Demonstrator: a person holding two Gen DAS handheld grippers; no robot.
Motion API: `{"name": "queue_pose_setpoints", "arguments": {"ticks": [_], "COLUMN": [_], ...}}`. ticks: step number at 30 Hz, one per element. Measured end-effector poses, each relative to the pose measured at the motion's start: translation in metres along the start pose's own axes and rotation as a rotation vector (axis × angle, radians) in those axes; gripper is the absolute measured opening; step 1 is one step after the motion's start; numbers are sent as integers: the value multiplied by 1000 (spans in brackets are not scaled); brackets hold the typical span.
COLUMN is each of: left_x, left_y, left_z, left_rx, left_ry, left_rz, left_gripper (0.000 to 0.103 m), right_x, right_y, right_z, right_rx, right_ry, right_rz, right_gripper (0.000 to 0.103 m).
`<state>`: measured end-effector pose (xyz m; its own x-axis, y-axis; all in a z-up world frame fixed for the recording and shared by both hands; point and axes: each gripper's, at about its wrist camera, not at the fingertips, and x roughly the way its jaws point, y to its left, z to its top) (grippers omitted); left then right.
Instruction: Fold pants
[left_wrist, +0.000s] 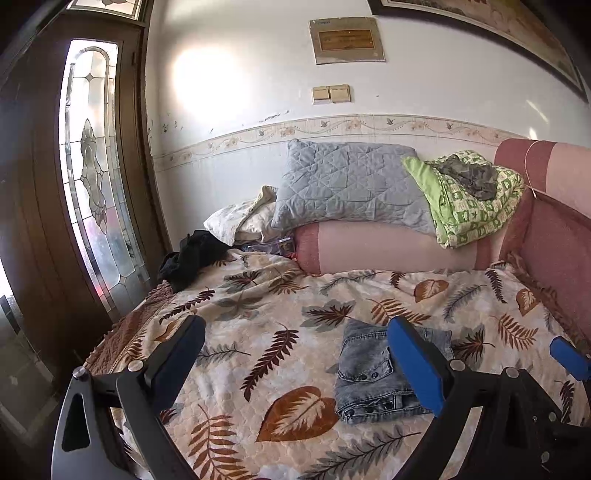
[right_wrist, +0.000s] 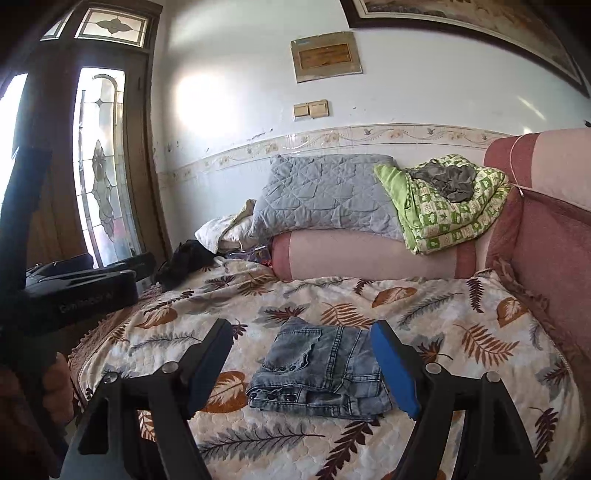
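Pants (right_wrist: 319, 369) lie folded into a compact bundle on the bed (right_wrist: 461, 332), just ahead of the right claw (right_wrist: 303, 358), centred between its wide, empty jaws. Left claw (left_wrist: 295, 362), also wide and empty, has the bundle off to its right. Right hand nearer; bundle's long axis runs across.

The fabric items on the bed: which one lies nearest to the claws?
The folded grey denim pants, lying flat on the leaf-print bedspread just ahead of the claws. The quilted grey pillow and green patterned blanket sit far back by the wall.
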<state>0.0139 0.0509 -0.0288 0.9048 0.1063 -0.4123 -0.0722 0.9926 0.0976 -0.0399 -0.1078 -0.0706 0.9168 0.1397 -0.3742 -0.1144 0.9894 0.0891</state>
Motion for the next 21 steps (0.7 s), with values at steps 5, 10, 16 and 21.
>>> {"name": "queue_pose_setpoints", "arguments": {"ticks": [5,10,16,21], "left_x": [-1,-5,-12,-15], "left_y": [2,4,6,8], "left_z": [-1,0,0,-1], "left_rx": [-6,-8,-16,-18], "left_ry": [1,-8,-25,-32], "left_rz": [-2,0,-5,6], "left_gripper": [99,99,99,99], "right_x": [1,0,-2,-2], "right_y": [6,9,15,16], "right_z": [-2,-1,-1,0], "right_rx": [-24,-32,-48,-48], "right_ry": [6,5,2,2], "right_rz": [4,10,14,25], "right_gripper": [80,80,80,80]}}
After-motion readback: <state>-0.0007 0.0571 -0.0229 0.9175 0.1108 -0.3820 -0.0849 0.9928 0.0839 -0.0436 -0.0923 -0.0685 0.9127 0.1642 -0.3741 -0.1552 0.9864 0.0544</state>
